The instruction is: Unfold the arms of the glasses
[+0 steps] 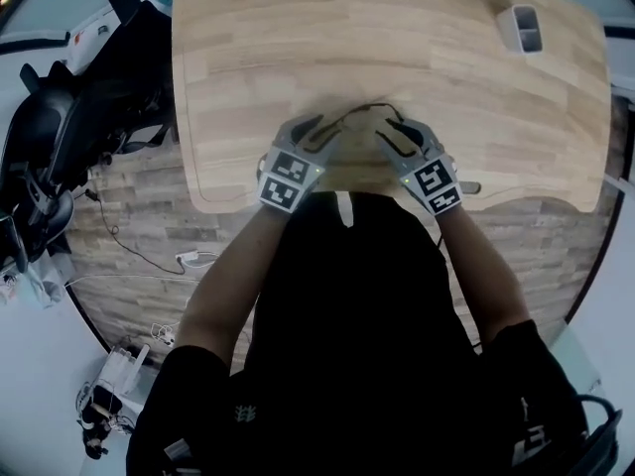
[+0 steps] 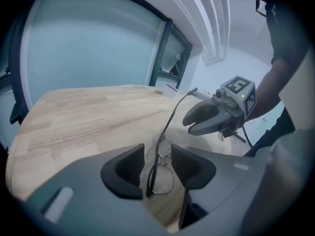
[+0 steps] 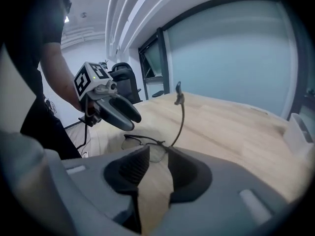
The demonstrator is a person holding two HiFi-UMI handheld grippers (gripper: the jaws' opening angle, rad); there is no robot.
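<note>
Glasses [image 2: 156, 177] sit on the wooden bench [image 1: 397, 28] near its near edge, between the two grippers. One arm [image 3: 183, 117] is already swung out and stands up off the frame; the other looks still folded, hard to be sure. Left gripper [image 2: 157, 151] - fingers wide apart, straddling the frame, pads not touching it. Right gripper [image 3: 156, 154] - fingers about half open, hinge corner just at their tips, no clear grip. Step: lining up on the second arm. Next: pinch the frame steady, then hook the folded arm outward, gently.
</note>
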